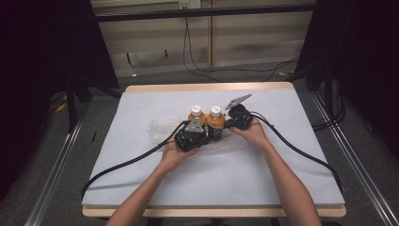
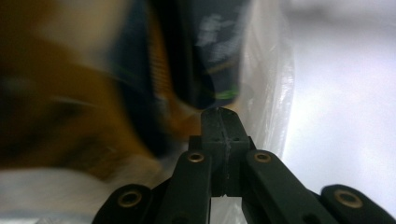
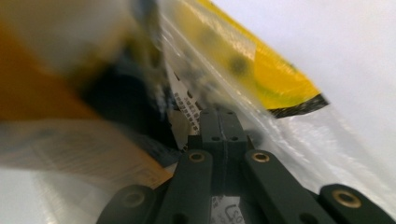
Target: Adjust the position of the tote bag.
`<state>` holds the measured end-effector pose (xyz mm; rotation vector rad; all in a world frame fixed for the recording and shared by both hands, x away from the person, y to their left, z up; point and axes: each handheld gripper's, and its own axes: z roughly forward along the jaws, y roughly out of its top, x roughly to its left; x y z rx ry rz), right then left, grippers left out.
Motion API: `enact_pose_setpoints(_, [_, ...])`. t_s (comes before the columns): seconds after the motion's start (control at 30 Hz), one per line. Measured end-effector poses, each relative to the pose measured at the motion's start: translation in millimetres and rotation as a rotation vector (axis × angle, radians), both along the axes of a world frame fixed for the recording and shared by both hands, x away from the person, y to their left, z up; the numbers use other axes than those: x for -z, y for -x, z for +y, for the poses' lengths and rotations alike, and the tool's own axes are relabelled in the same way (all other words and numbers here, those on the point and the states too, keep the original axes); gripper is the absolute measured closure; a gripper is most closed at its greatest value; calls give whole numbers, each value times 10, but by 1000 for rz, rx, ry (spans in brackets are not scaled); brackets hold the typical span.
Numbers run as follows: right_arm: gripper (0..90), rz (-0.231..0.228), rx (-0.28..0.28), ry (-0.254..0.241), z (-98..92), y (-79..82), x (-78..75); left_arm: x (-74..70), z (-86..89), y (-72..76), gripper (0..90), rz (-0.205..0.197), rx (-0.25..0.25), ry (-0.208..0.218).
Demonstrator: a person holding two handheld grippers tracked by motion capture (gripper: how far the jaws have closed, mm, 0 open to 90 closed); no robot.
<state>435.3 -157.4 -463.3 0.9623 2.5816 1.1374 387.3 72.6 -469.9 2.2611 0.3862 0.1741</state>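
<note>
Two orange bottles with white caps, the left bottle (image 1: pixel 196 117) and the right bottle (image 1: pixel 215 118), stand upright and touching at the middle of the desk (image 1: pixel 141 155), on a clear plastic bag (image 1: pixel 160 129) that lies crumpled around their bases.

The step in hand is judged to be the approach to the bag at the foot of the bottles. The left gripper (image 1: pixel 200 136) is placed on the near-left side of the bottles, the right gripper (image 1: pixel 231 123) just to their right.

In the left gripper view the fingers (image 2: pixel 219 135) are seen pressed together, with nothing between them; the bag film (image 2: pixel 266 93) and a dark bottle label lie just beyond the tips. In the right gripper view the fingers (image 3: pixel 219 133) are likewise pressed together, the tips against the bag film (image 3: pixel 299 140); whether film is pinched cannot be told.

The next move is judged to require that the fingers be spread first, then closed on the bag film alone, without the bottles being tipped.
</note>
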Motion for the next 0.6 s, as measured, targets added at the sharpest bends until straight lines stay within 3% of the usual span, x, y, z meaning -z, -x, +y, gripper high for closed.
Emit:
enact_pose_setpoints(0.1, [900, 27, 11, -1, 11, -62, 95, 20, -15, 50, 900, 22, 13, -3])
enact_pose_setpoints(0.27, [900, 52, 27, -3, 49, -134, 168, 81, -14, 109, 900, 14, 37, -55])
enact_pose_setpoints(0.37, [900, 66, 37, 0, 68, -193, 202, 117, -28, 140, 900, 18, 46, -64])
enact_pose_setpoints(0.43, [900, 73, 49, 34, 89, -235, 179, 109, -27, 152, 900, 17, 62, -77])
enact_pose_setpoints(0.6, [900, 68, 60, 59, 144, -328, 163, 90, -30, 231, 900, 17, 88, -99])
